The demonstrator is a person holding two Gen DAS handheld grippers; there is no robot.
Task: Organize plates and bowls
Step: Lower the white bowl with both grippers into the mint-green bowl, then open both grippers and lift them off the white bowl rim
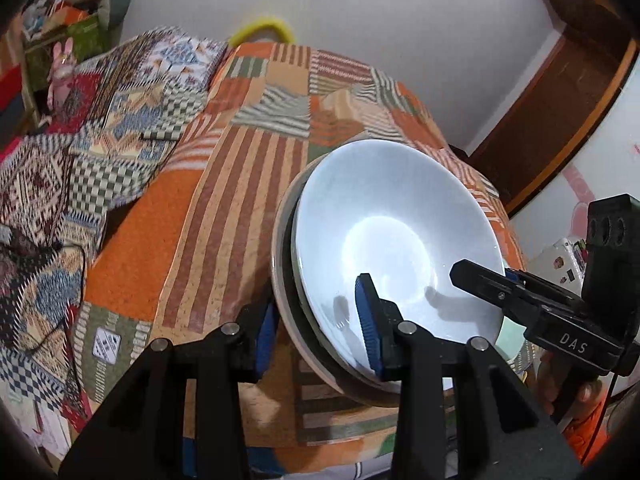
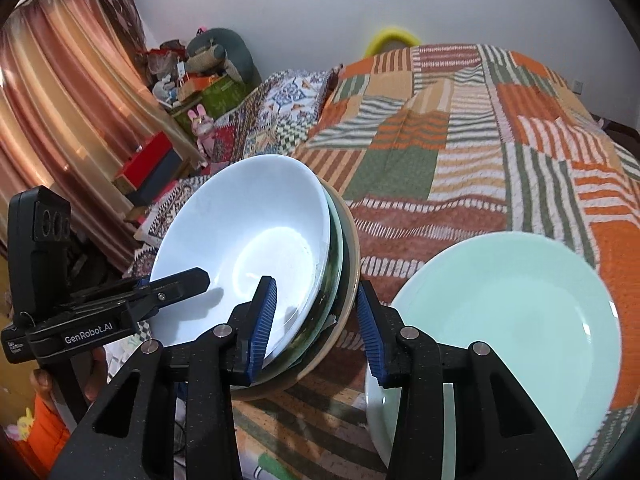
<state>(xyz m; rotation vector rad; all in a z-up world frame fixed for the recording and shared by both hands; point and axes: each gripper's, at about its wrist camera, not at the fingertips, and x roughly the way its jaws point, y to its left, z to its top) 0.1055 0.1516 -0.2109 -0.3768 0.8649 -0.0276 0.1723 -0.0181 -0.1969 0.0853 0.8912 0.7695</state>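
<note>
The left gripper points forward, its two blue-padded fingers spread apart, one pad on each side of what sits between them, with a visible gap on the left pad's side. The right gripper reaches in from the opposite side, its blue fingers likewise parted and not pressed together. Bare fingers of the person's right hand wrap the handle under that tool; the left hand grips its handle in the same way.

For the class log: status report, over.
Both grippers, left and right, straddle the stack's rim. White bowl on top. Green plate beside, on bed.
</note>
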